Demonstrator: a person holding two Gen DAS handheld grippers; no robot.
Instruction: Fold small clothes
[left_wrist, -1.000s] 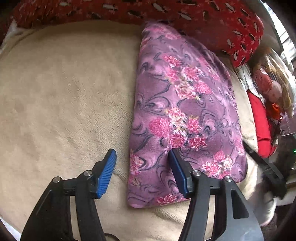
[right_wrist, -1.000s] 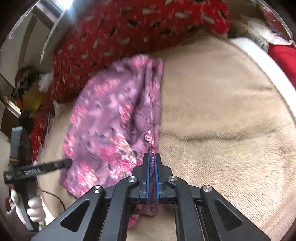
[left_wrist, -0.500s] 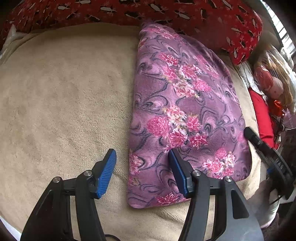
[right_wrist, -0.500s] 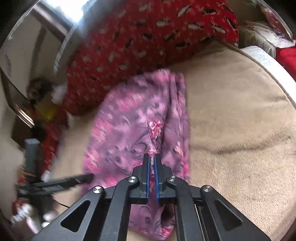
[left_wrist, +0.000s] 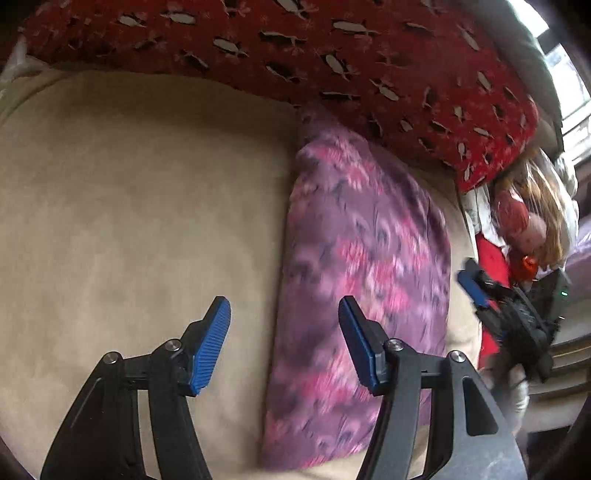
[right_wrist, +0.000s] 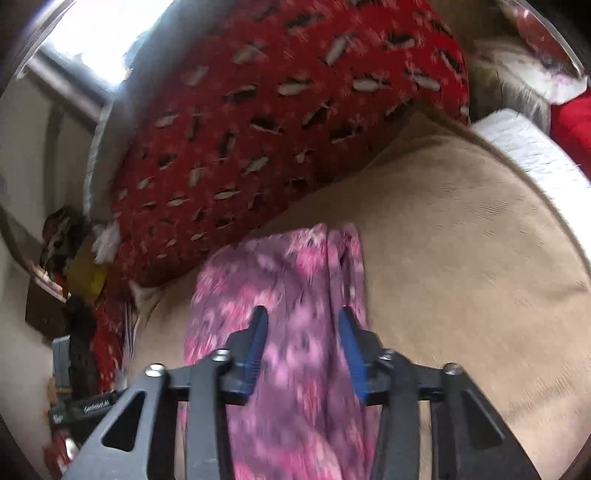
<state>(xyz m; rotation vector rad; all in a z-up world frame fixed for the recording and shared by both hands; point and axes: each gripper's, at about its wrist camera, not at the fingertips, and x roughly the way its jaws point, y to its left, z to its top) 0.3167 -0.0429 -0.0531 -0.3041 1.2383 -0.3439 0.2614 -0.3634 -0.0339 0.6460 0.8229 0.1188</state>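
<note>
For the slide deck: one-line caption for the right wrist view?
Right gripper, jaws just opened and holding nothing, above the folded purple floral cloth on a beige blanket.

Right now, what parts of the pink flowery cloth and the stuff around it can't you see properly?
- Flowery cloth: left wrist view, motion blur smears its print and folds.
- Its near end: right wrist view, covered by the right gripper, whose fingers have just been opening and hold nothing.
- Red patterned pillow: cut off by the top edge.
- Clutter beside the beige blanket: too blurred and small to name.
</note>
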